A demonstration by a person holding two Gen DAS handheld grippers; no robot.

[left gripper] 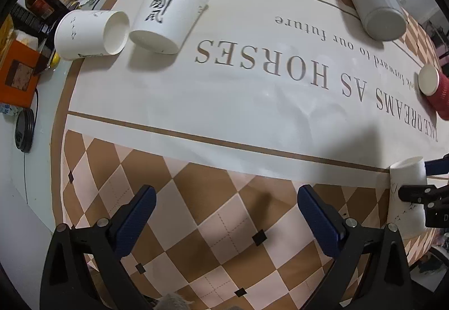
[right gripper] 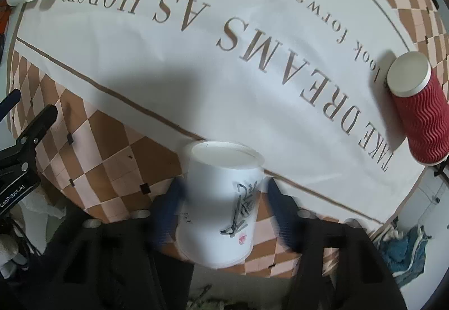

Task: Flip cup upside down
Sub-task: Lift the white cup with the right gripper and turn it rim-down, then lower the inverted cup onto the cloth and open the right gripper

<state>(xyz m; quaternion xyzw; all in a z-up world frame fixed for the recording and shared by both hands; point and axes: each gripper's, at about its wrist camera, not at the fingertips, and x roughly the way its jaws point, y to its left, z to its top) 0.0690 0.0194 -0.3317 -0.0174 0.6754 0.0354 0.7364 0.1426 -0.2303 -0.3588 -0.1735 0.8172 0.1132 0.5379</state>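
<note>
A white paper cup with black calligraphy [right gripper: 221, 206] stands upside down, base up, between the fingers of my right gripper [right gripper: 223, 207], at the checkered near edge of the tablecloth. The blue pads [right gripper: 174, 203] sit close on both sides of the cup; the image is motion-blurred and I cannot tell whether they touch it. The same cup [left gripper: 407, 192] shows at the right edge of the left wrist view, with the right gripper's fingers beside it. My left gripper [left gripper: 226, 210] is open and empty, low over the checkered cloth.
Two white paper cups [left gripper: 171, 6] [left gripper: 89, 34] stand upside down at the far left. A grey cup [left gripper: 373, 6] and a red ribbed cup [right gripper: 418, 110] are also inverted. Boxes, a bottle and clutter [left gripper: 19, 71] sit beyond the cloth's left edge.
</note>
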